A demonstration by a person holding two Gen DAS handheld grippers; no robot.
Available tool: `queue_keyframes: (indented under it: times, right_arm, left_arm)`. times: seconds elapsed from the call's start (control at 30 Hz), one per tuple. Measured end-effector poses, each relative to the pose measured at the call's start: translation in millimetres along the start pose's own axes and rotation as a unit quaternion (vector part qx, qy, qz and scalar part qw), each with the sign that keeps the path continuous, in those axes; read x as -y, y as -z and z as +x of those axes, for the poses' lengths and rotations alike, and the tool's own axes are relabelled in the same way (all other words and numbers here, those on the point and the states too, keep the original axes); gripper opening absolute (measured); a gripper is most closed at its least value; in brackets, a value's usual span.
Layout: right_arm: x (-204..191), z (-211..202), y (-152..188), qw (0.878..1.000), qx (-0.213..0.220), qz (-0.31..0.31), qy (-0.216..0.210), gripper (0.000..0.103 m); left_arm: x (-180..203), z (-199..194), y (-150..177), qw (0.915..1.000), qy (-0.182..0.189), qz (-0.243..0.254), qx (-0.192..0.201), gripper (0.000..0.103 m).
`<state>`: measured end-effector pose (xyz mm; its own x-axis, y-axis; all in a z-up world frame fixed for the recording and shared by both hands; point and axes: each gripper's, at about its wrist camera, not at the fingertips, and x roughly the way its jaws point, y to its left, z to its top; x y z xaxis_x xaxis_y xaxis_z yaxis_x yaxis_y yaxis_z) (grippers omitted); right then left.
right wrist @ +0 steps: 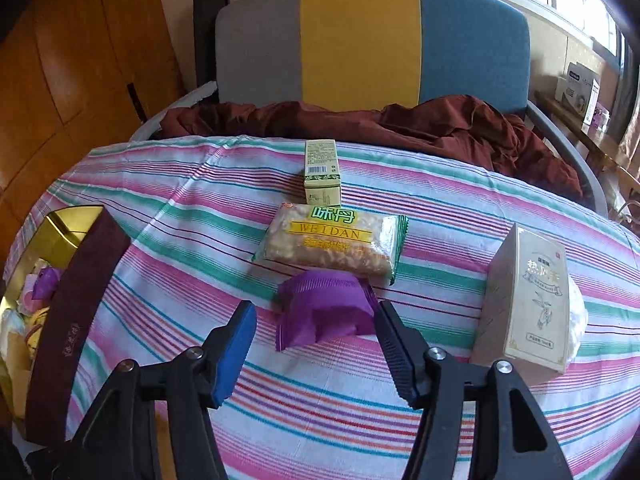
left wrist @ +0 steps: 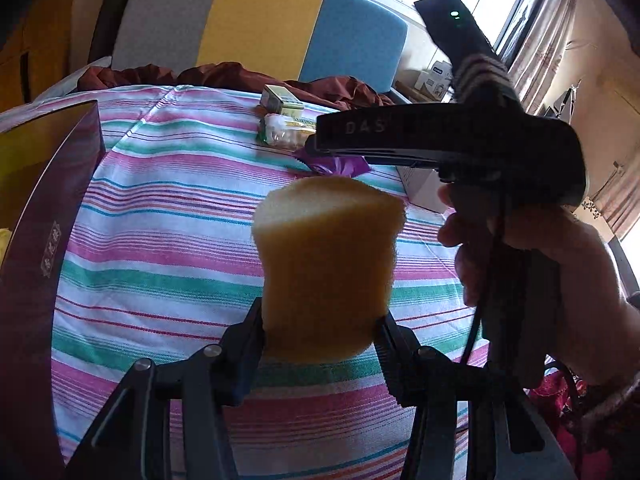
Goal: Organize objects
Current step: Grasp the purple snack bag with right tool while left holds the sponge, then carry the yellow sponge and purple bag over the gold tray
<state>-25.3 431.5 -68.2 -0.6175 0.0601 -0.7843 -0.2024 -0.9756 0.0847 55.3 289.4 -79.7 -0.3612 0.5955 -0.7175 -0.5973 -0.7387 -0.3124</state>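
Sponge-like and yellow, the foam block (left wrist: 326, 264) is what I have clamped in my left gripper (left wrist: 320, 320); its two fingers press on the block's lower sides, and it is lifted clear of the striped tablecloth (left wrist: 168, 208). I judge it very light and soft: the sides look pinched in where the pads bite, so it needs only a gentle squeeze and should not slip, though it may spring when let go.

My right gripper (right wrist: 316, 324) hangs with its fingers spread apart, holding nothing, around a purple pleated paper cup (right wrist: 324, 308) that lies on its side near the middle of the cloth. That cup looks flimsy and easy to crush; I would close on its folded walls, lightly.

Just beyond the cup lies a snack packet (right wrist: 332, 242), and behind that a small green box (right wrist: 322, 172) toward the far edge of the bed. A cream carton (right wrist: 528, 300) stands at the right edge. Along the left edge sits the open maroon gift box (right wrist: 68, 320), gold inside, with a few small things already in it. I take that for the place where the block should go.
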Motion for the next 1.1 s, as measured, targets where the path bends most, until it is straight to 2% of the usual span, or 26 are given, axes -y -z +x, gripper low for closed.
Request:
queue_keyframes:
  times: [0.13, 0.17, 0.3, 0.37, 0.77, 1.1]
  right_arm:
    - [8.5, 11.5, 4.0, 1.000, 0.004, 0.023, -0.019, 0.061]
    - [10.6, 12.5, 6.0, 0.999, 0.005, 0.030, -0.029, 0.056]
    - [16.0, 9.6, 13.9, 0.998, 0.012, 0.047, -0.044, 0.051]
    - [17.0, 6.1, 17.0, 0.997, 0.016, 0.051, -0.047, 0.044]
    - [23.4, -21.1, 53.7, 0.990, 0.035, 0.113, -0.073, 0.043]
    - [-2.4, -47.9, 82.0, 0.990, 0.048, 0.108, -0.078, 0.042]
  left_arm:
    - [0.3, -0.3, 0.3, 1.0000, -0.001, 0.005, 0.003, 0.052]
    - [0.1, -0.3, 0.2, 1.0000, -0.001, 0.005, 0.004, 0.052]
    - [-0.1, -0.1, -0.2, 1.0000, -0.002, 0.005, 0.008, 0.052]
    - [0.2, -0.3, 0.0, 0.9999, -0.002, 0.004, 0.009, 0.052]
    - [-4.1, -18.0, 4.6, 0.9997, 0.000, -0.024, 0.010, 0.051]
    - [-2.6, -61.9, 7.1, 0.9991, 0.012, -0.017, 0.037, 0.051]
